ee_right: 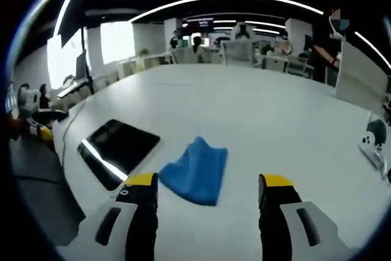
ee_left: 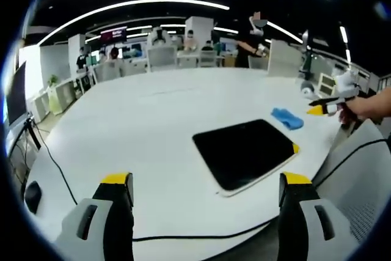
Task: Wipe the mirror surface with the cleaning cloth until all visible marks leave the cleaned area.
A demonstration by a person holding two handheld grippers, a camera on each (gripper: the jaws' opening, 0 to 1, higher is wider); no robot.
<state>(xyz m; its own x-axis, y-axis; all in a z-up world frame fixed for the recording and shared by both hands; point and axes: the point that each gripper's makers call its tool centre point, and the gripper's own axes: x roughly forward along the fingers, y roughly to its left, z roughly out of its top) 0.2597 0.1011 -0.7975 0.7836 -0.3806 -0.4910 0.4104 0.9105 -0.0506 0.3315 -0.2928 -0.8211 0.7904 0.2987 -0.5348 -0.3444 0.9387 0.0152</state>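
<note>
The blue cleaning cloth (ee_right: 197, 171) lay crumpled on the white bench (ee_right: 263, 120), directly ahead of the right hand-held gripper (ee_right: 208, 189) and just beyond its yellow-tipped jaws, which stood apart with nothing between them. The mirror (ee_right: 119, 149), a dark flat slab with a pale edge, rested on the bench just to the left of the cloth in the right gripper view, the two close but not touching.

In the left gripper view the mirror (ee_left: 245, 151) sat ahead and a little right of the left hand-held gripper (ee_left: 206, 189), whose jaws were also spread and empty, and the cloth (ee_left: 287, 118) lay past the mirror's far corner. The right hand-held gripper (ee_left: 320, 109) showed beyond it.

The right side was judged plainly nearer the cloth, so a pick-up would fall to it, reaching straight forward and down.
</note>
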